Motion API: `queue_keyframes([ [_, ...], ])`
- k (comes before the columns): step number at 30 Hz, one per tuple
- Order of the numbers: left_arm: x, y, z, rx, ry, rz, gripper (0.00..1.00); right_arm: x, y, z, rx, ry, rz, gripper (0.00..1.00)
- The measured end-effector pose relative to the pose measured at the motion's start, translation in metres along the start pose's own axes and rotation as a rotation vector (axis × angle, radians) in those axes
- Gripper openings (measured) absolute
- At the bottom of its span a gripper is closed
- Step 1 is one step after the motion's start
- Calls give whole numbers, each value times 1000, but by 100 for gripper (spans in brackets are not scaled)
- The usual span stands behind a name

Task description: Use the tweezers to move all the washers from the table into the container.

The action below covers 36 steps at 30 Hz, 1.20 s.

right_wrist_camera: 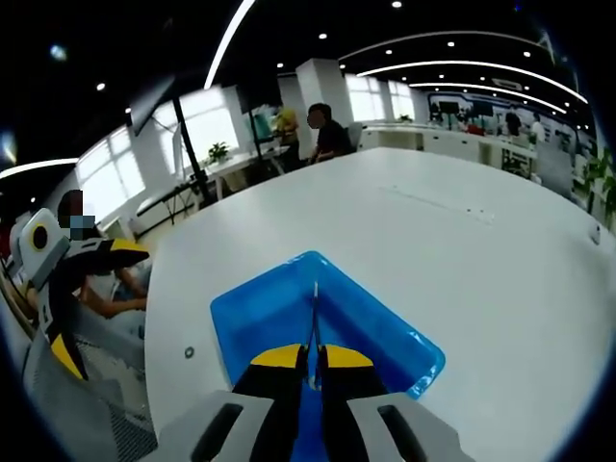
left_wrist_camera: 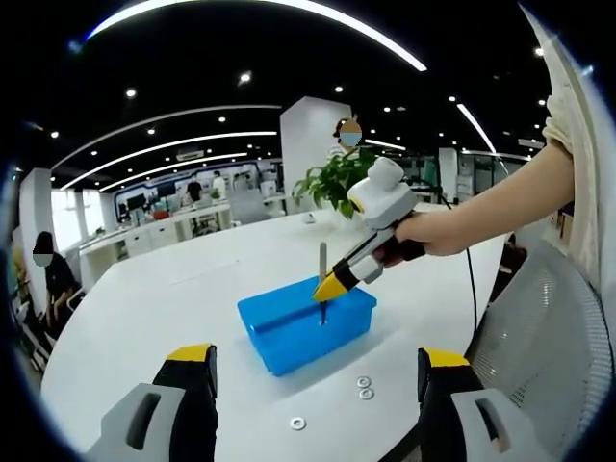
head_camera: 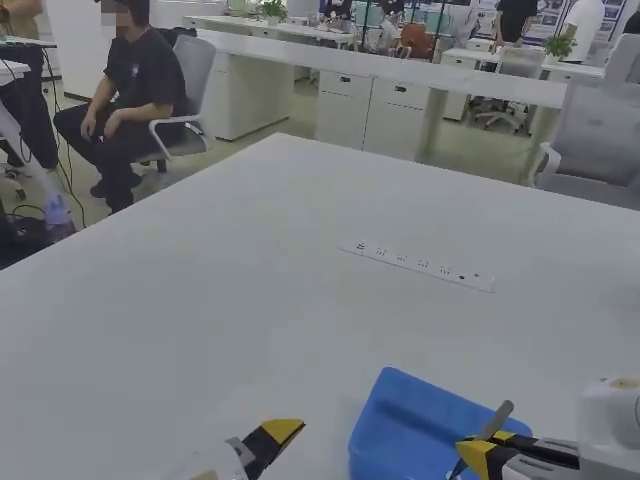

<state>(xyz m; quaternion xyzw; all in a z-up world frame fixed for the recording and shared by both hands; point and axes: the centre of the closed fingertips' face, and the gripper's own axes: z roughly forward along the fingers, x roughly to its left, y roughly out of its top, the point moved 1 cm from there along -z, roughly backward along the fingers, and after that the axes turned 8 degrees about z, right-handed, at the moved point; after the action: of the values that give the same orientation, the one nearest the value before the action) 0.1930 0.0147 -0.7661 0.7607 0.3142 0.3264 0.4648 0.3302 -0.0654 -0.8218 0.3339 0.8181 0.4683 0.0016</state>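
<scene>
Our left gripper (left_wrist_camera: 316, 355) hangs just off the near side of the blue container (left_wrist_camera: 289, 337), its jaws spread wide with nothing between them. Three washers (left_wrist_camera: 363, 382) lie on the bench (left_wrist_camera: 144, 308) in front of the container: one alone, and a close pair further right.

Our right gripper (right_wrist_camera: 311, 356) has its jaws pressed together on the tweezers (right_wrist_camera: 314, 313), which point down into the container. Whether the tips carry a washer is too small to tell.

We judge this to be the drop-off end of one trip, with more washers to fetch. The next move calls for lifting the tweezers clear of the container wall, carrying them to the nearest washer, setting the tips astride its rim and squeezing gently, since a thin flat ring could skid.
</scene>
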Motion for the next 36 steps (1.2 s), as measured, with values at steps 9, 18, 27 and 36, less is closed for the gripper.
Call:
queue_keyframes([
  [9, 0, 0, 0, 3, 3, 2, 87, 1, -3, 0, 11, -5, -18, 3],
  [18, 1, 0, 0, 0, 3, -2, 87, 1, -3, -1, 4, -4, -13, 3],
  [27, 2, -2, 0, 2, 4, -3, 86, 16, 7, -13, -43, 12, -26, 3],
  [36, 0, -1, 1, -1, -3, -4, 86, 39, 23, -32, -117, 48, -39, 3],
])
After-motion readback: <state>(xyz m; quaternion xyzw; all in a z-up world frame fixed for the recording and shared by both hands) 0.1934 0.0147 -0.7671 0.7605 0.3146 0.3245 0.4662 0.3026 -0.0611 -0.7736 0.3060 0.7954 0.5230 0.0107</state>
